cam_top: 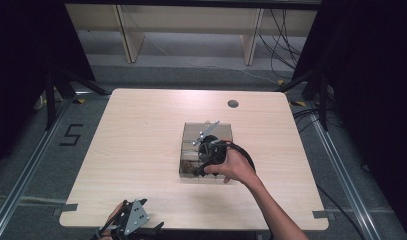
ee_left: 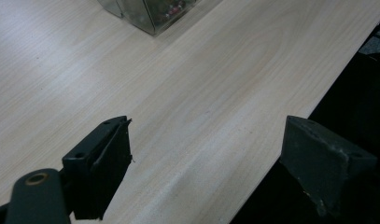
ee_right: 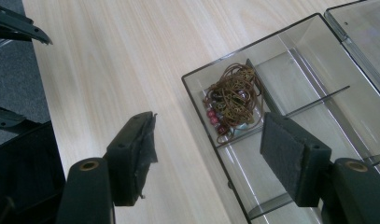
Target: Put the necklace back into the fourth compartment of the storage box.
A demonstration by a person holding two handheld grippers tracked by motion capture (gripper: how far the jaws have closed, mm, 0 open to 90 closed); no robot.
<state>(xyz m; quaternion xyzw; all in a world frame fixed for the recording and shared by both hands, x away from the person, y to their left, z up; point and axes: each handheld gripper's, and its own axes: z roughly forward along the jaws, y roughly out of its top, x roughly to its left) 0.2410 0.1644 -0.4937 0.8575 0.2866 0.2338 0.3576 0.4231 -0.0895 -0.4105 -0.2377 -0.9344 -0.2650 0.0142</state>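
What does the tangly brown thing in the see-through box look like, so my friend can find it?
Look at the wooden table, then the clear plastic box with dividers on it. In one corner compartment lies a bundle of brown cord with small red and pink beads; the compartments beside it look bare.

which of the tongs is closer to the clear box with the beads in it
Right. The right tongs hang just over the clear box, jaws apart over its near edge. The left tongs sit at the table's near edge, well away from it.
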